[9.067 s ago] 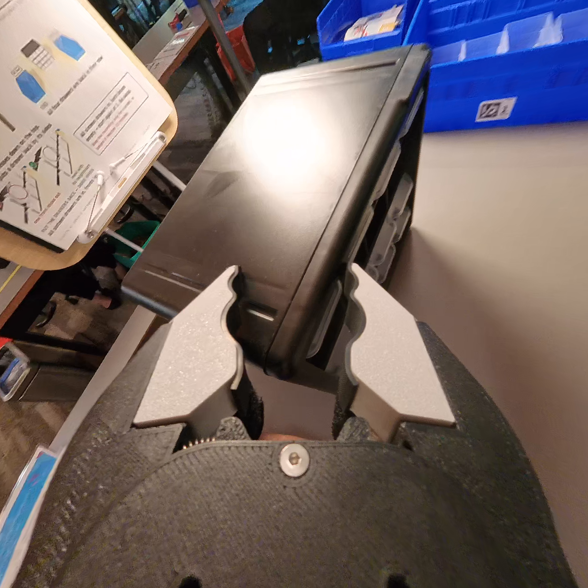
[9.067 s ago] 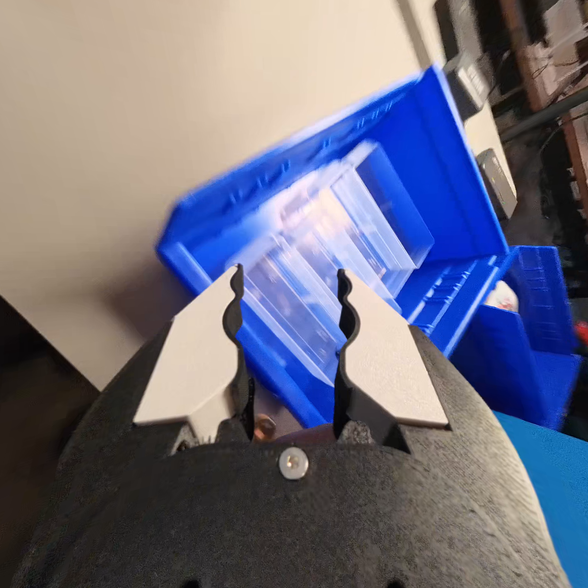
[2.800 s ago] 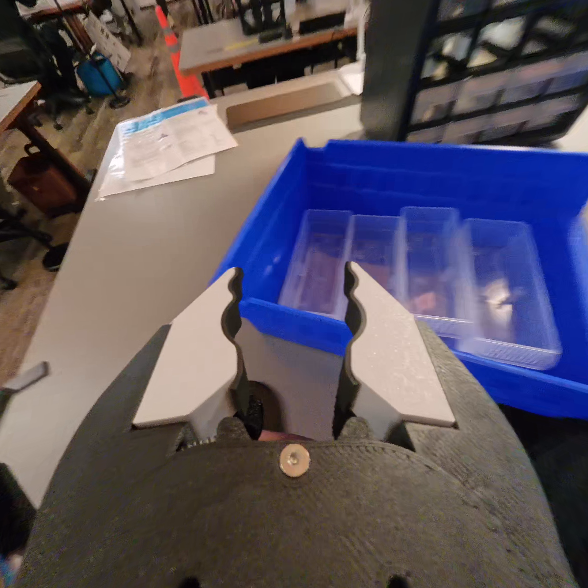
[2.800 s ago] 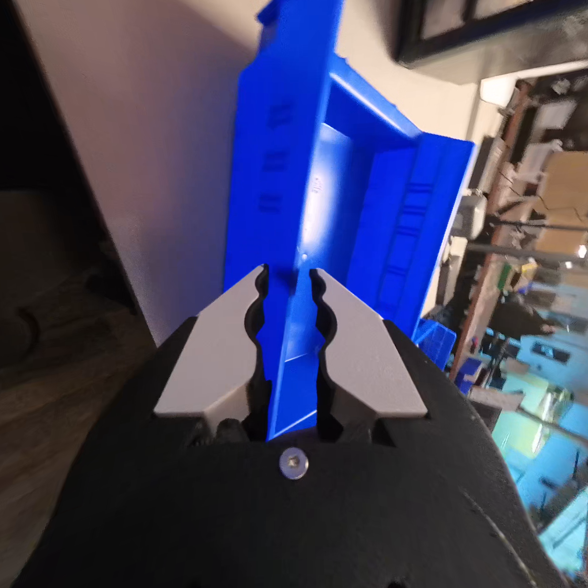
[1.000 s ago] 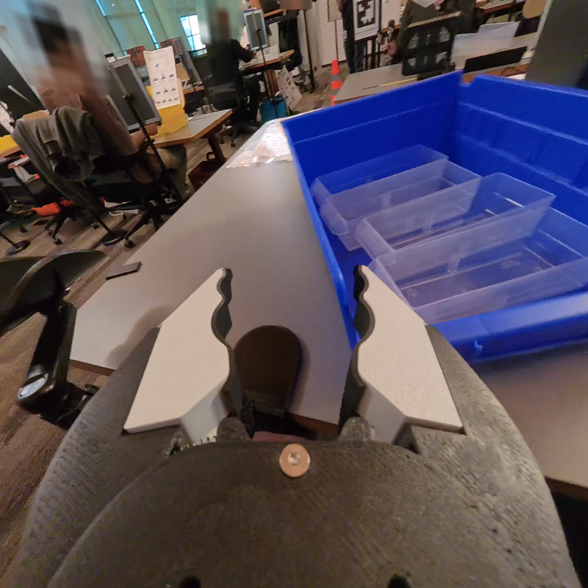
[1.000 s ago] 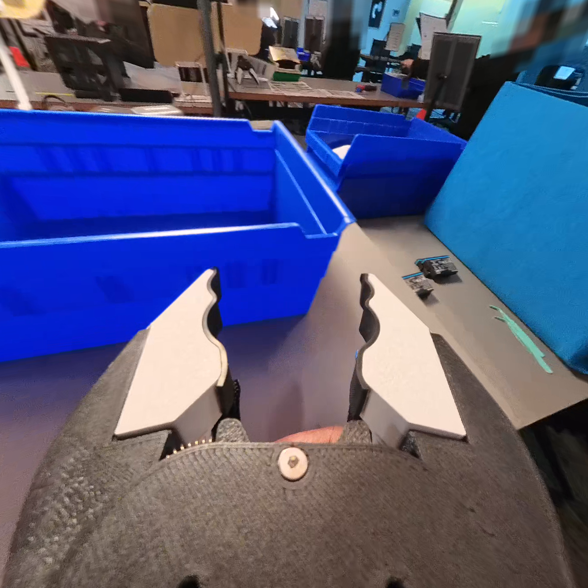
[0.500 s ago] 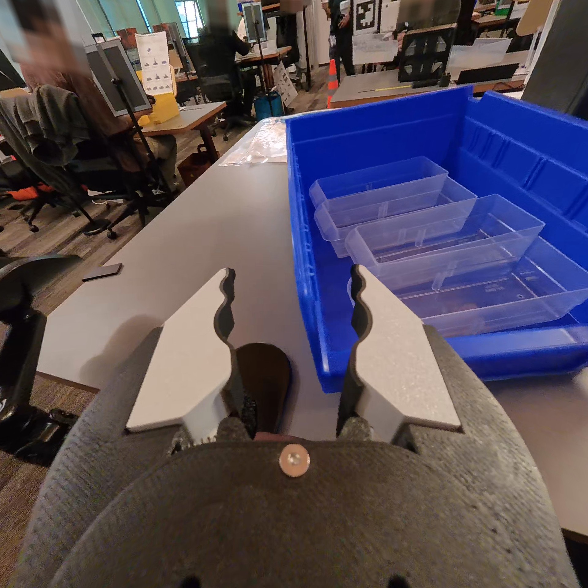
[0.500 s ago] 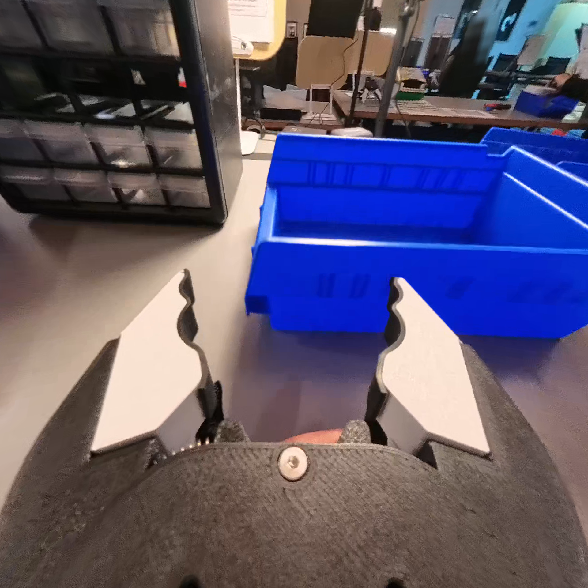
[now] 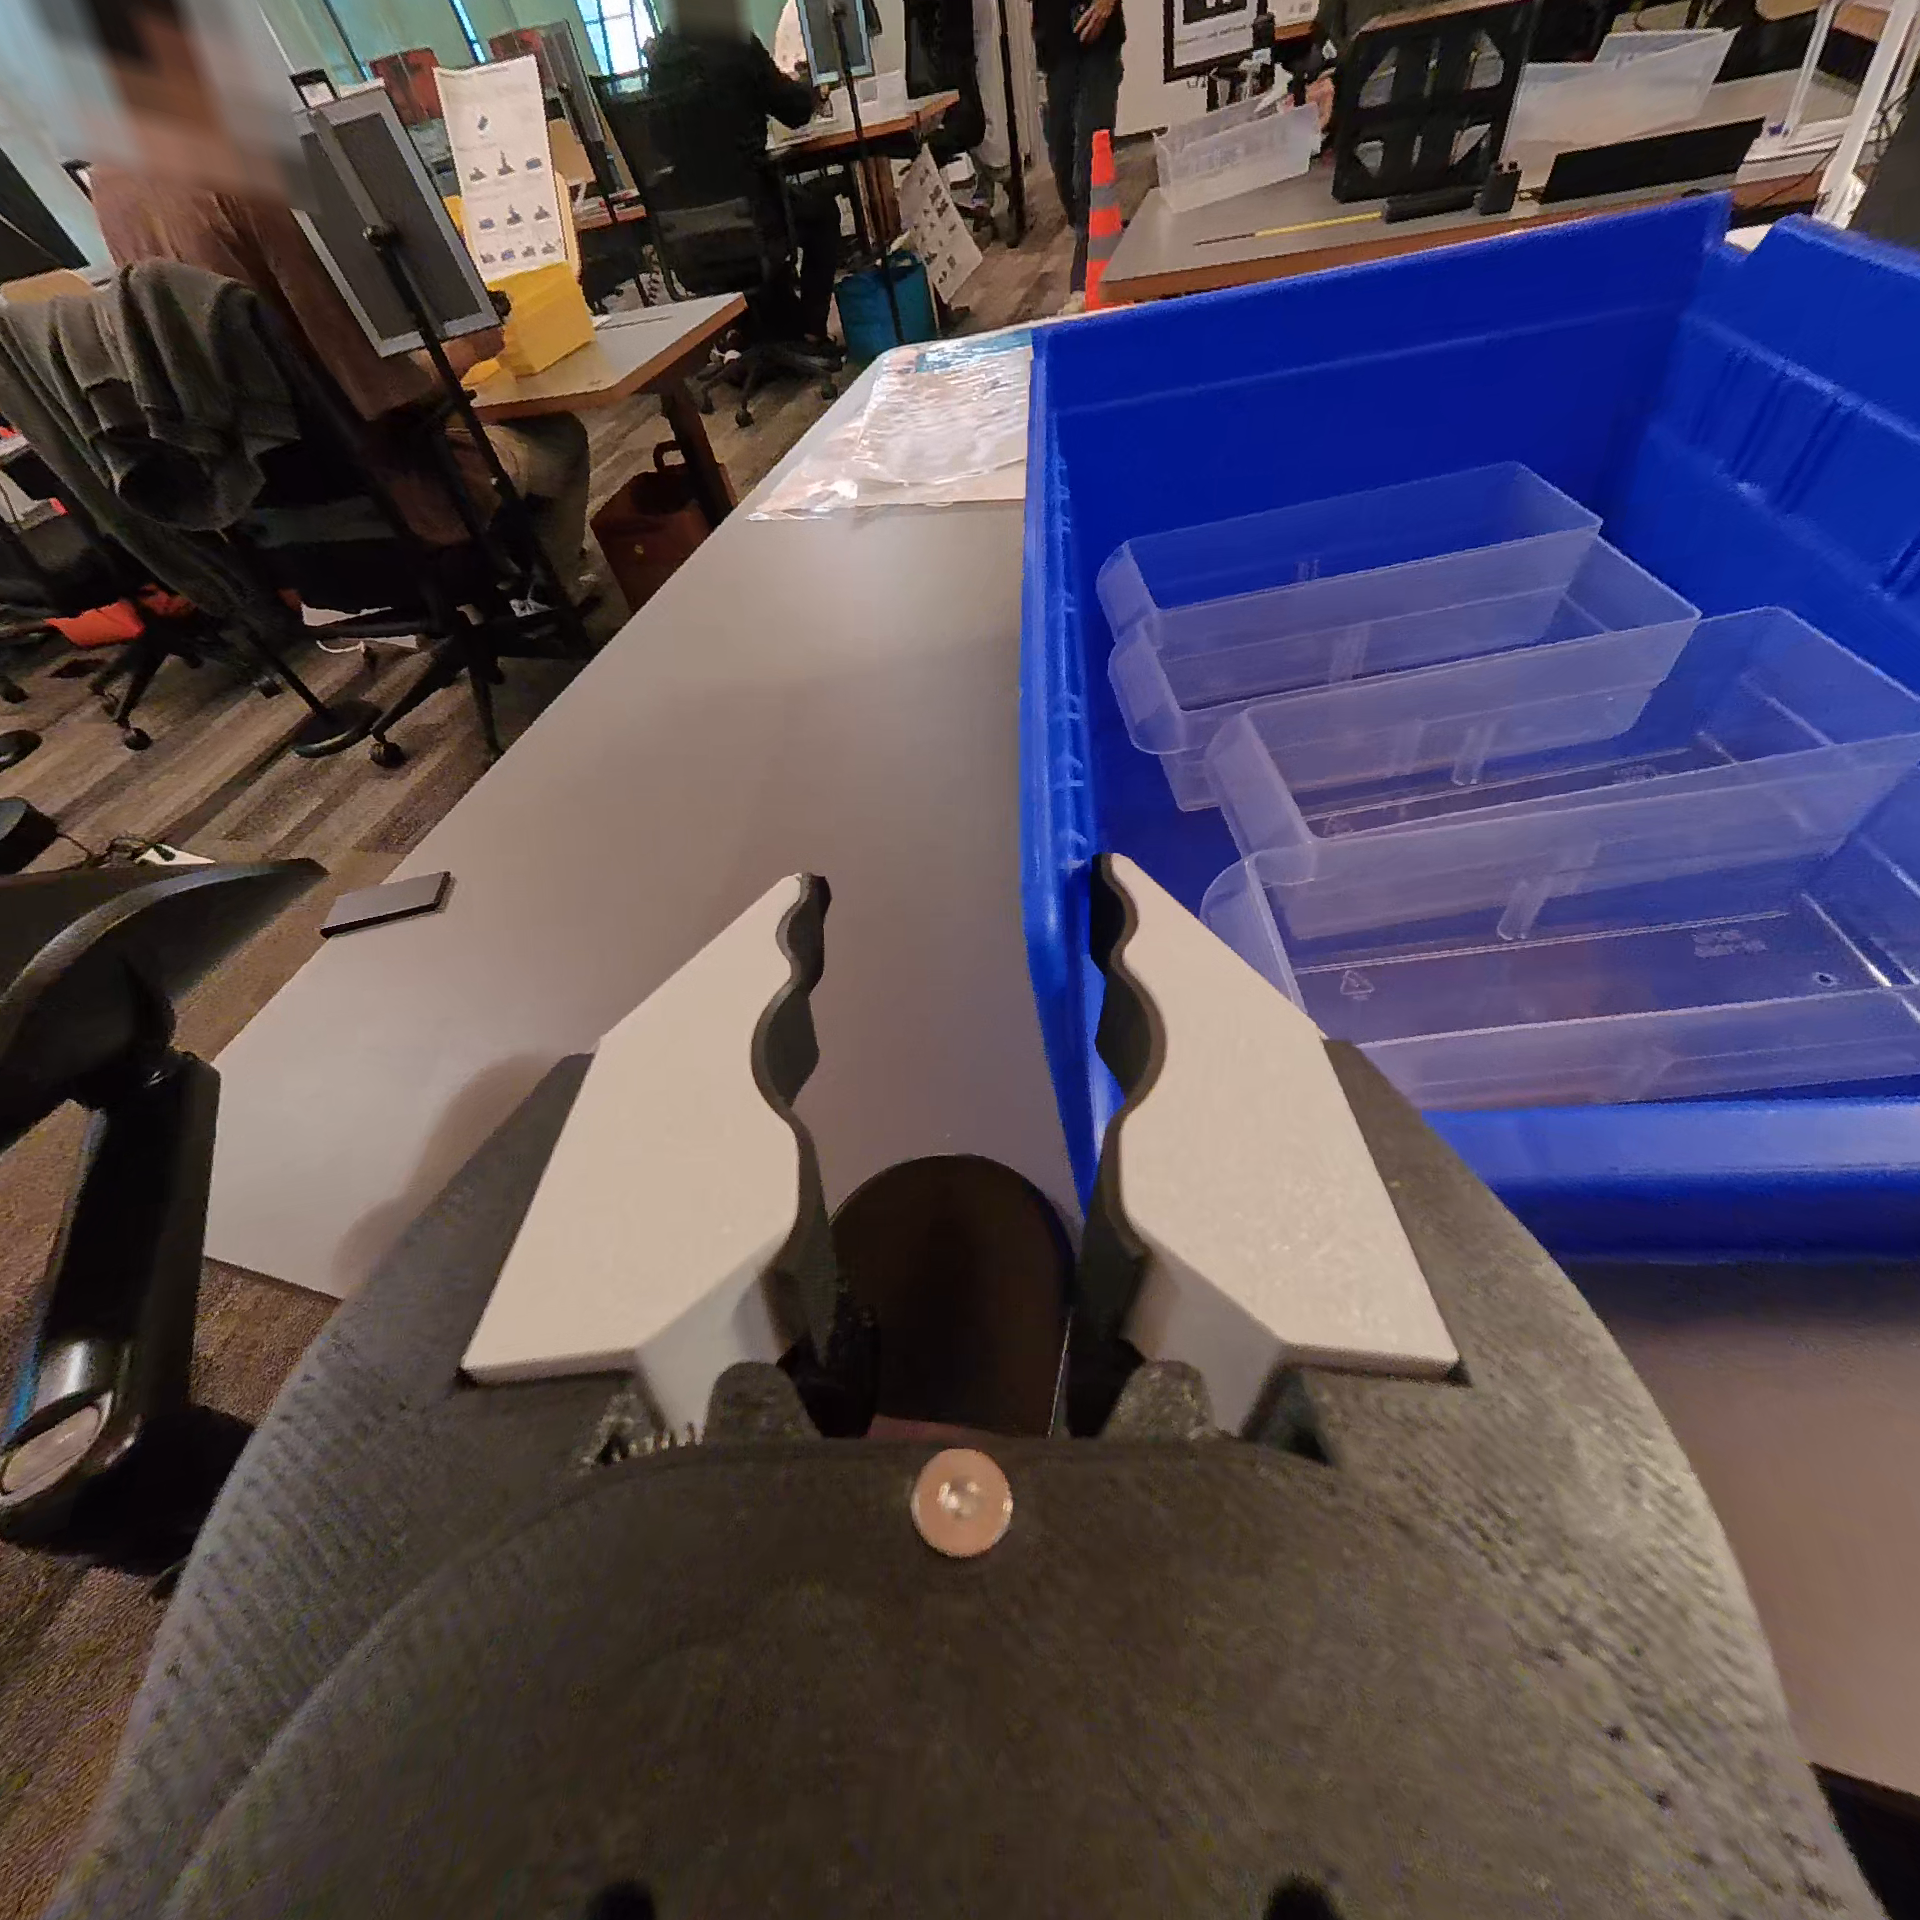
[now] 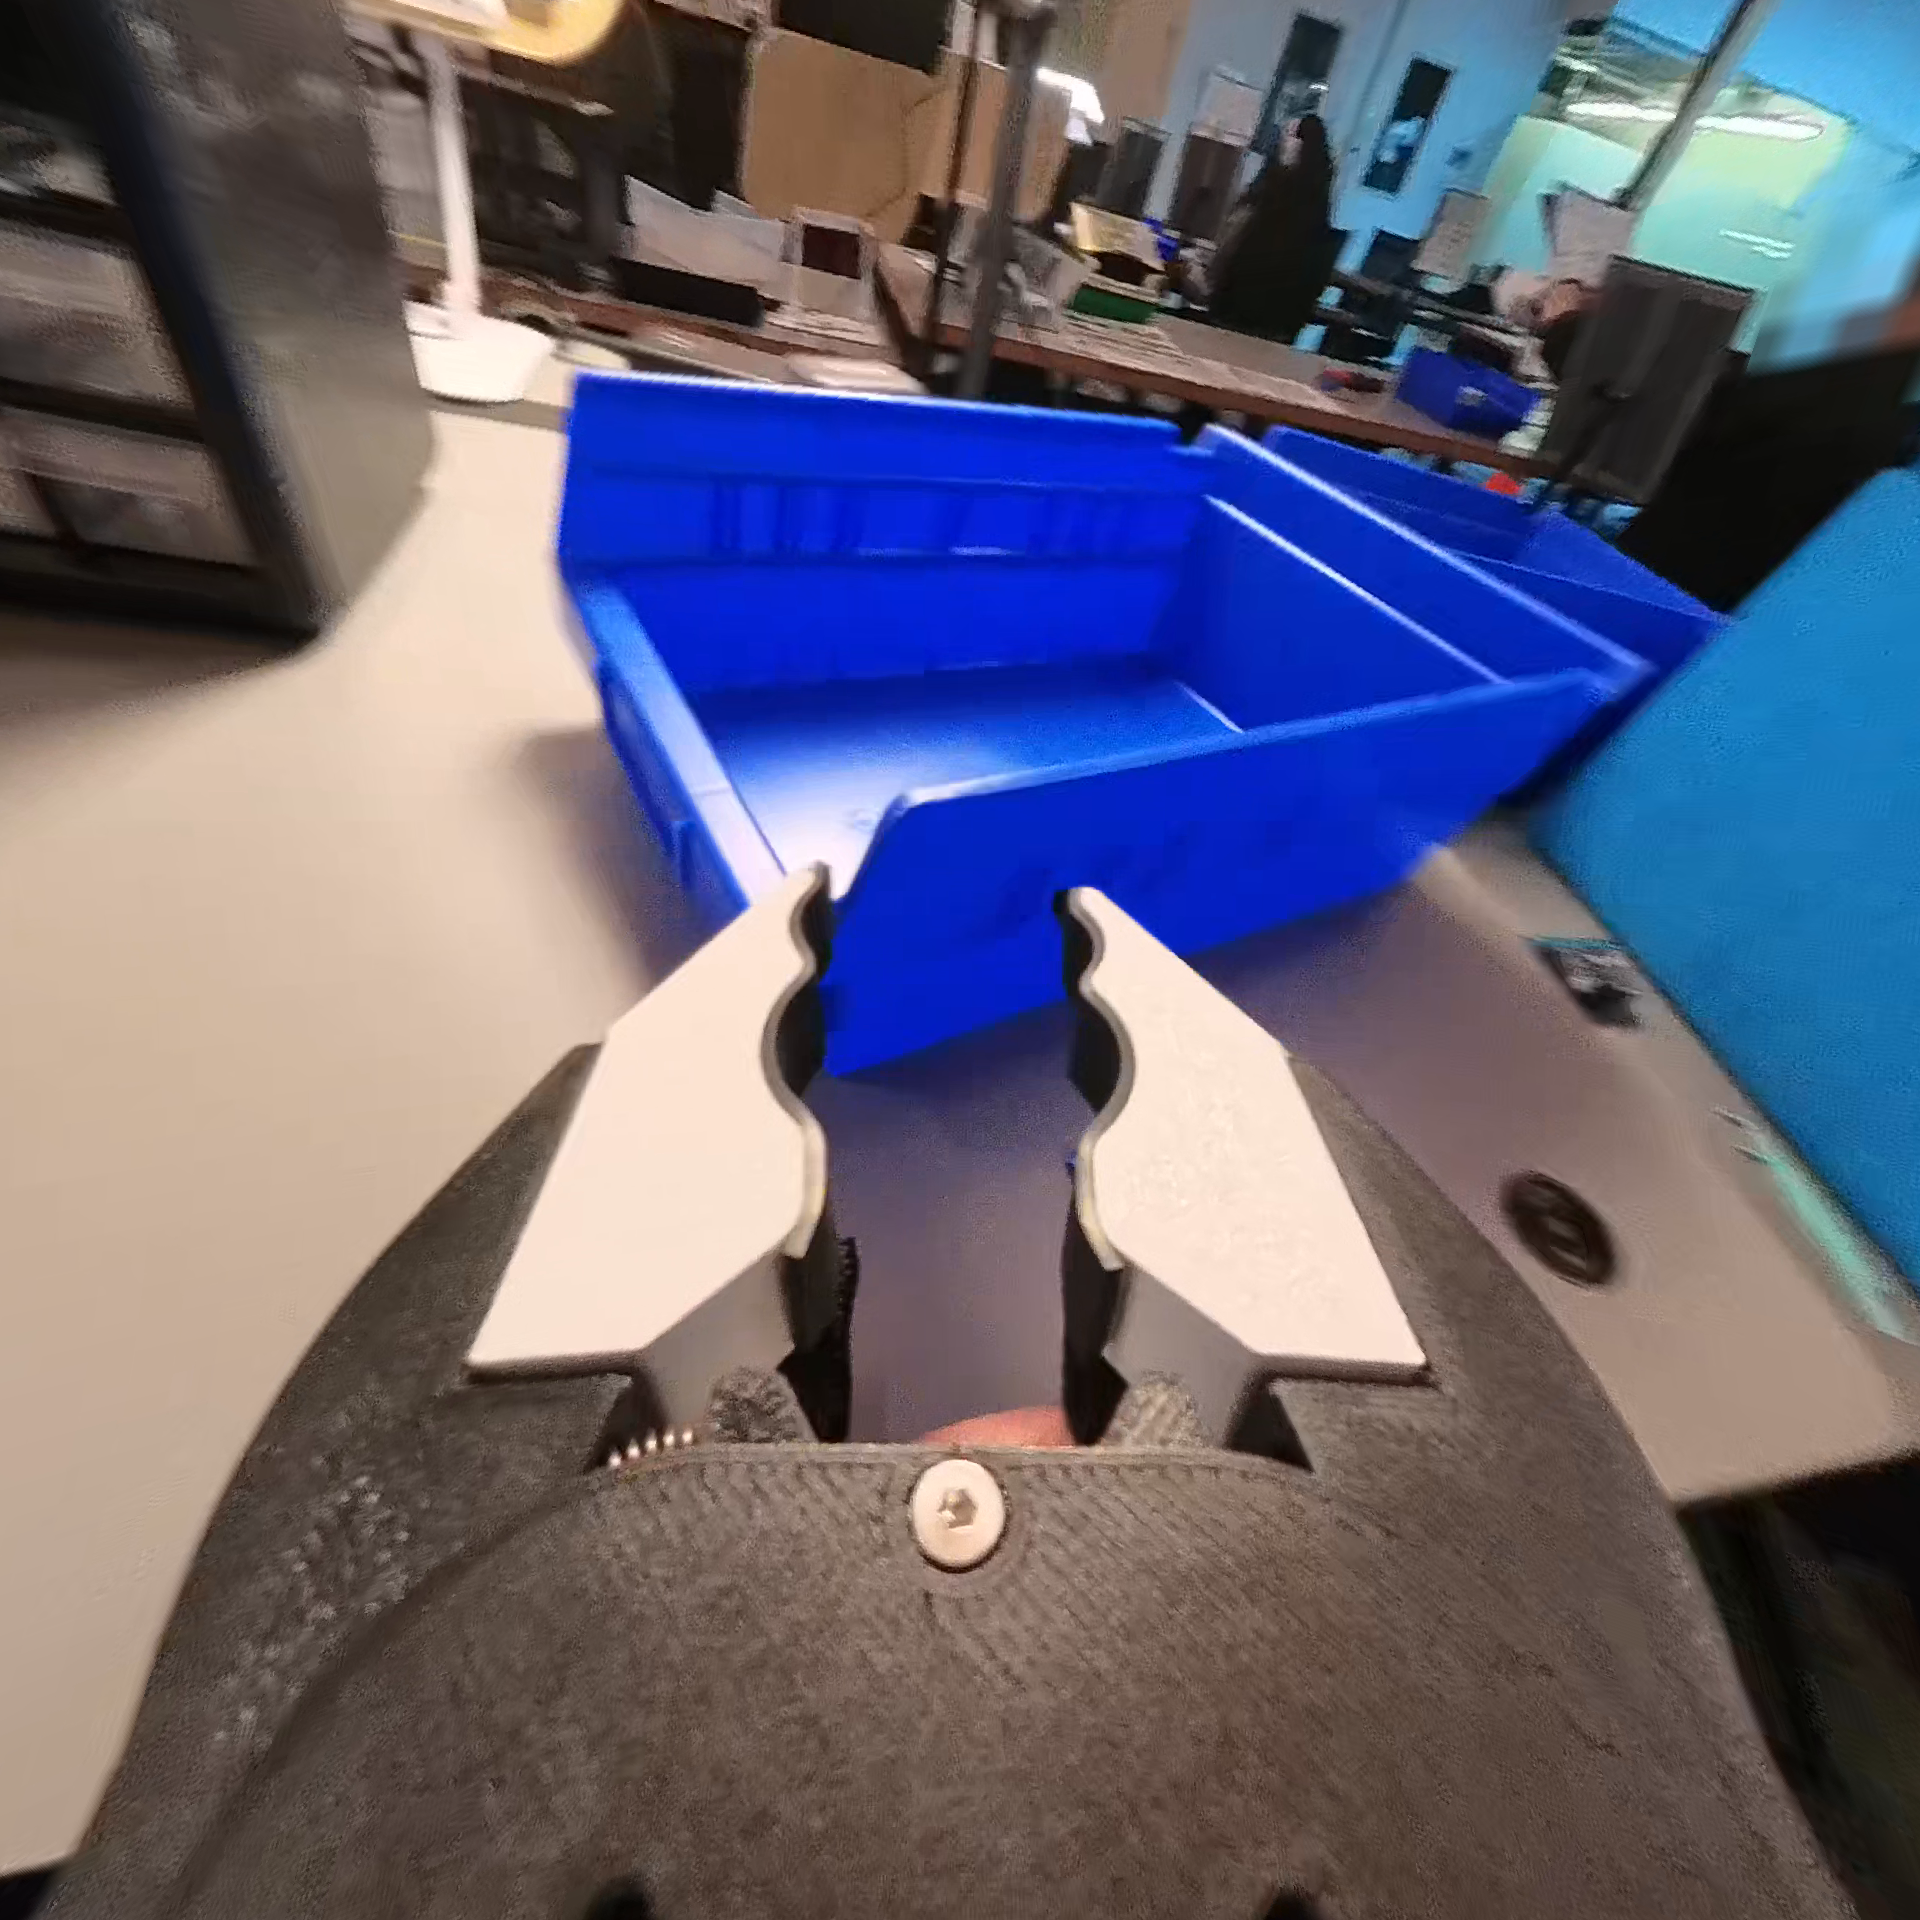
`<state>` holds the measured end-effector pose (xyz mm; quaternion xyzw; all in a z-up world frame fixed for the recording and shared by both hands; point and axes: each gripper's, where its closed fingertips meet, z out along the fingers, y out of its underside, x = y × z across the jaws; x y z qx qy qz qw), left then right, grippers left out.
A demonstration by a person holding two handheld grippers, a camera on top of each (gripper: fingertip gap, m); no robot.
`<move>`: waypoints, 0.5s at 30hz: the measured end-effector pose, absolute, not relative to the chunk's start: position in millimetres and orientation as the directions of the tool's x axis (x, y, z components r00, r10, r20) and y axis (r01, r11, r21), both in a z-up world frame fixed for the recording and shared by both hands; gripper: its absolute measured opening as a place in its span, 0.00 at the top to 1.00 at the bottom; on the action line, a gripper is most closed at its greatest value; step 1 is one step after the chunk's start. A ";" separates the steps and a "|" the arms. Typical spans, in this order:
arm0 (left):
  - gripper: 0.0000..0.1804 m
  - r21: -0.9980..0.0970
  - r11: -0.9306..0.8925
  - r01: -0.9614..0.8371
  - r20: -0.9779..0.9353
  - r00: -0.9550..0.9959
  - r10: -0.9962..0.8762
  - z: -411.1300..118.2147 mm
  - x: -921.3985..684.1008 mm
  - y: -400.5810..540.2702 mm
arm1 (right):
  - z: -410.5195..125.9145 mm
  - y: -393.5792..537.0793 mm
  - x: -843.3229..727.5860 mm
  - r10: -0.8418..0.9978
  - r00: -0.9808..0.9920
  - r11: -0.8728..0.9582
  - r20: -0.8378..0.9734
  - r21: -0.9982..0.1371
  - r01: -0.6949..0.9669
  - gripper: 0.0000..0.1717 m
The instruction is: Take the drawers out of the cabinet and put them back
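Left gripper (image 9: 956, 888): jaws part-open, nothing between them but bare table (image 9: 727, 727); it hangs just off the left wall of the blue bin (image 9: 1049, 623), right fingertip (image 9: 1117, 883) close beside the rim, whether touching I cannot tell. In that bin lie four clear drawers (image 9: 1455, 665), side by side and overlapping a little, rounded front ends toward the gripper. Small black slab (image 9: 387, 902) near the table's left edge; a plastic sleeve of paper (image 9: 914, 436) beyond. Right gripper (image 10: 940, 909): jaws also part-open, holding nothing, pointed at the near corner of a second bin (image 10: 1039, 883) that looks empty; view smeared by motion. Cabinet (image 10: 208, 312) stands at far left of that view, black frame, well apart from both grippers, slots too blurred to read. Judgement: the drawers are out, so putting back is the step in hand. To do it well, I'd have one gripper come in over the rim, take the nearest drawer by its front lip with jaws across the thin wall, lift clear of its neighbours, keep it level. The other should steady the cabinet, which may slide. Line the drawer up square with the slot before pushing.
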<state>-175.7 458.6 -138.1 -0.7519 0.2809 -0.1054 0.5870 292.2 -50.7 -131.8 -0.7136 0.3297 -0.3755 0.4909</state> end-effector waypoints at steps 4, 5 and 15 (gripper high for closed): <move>0.76 -0.937 -0.163 -0.310 -0.167 0.805 -0.570 -144.2 -173.6 458.3 | -129.1 -120.8 325.0 -0.892 0.365 -0.330 0.265 -0.935 -0.128 0.91; 0.78 -0.936 -0.164 -0.312 -0.166 0.802 -0.574 -145.1 -173.2 458.8 | -129.9 -131.4 331.3 -0.898 0.364 -0.317 0.246 -0.937 -0.149 0.92; 0.79 -0.952 -0.070 -0.297 -0.211 0.807 -0.552 -110.5 -168.3 438.0 | -89.9 -101.9 303.8 -0.858 0.473 -0.247 0.199 -0.968 -0.039 0.85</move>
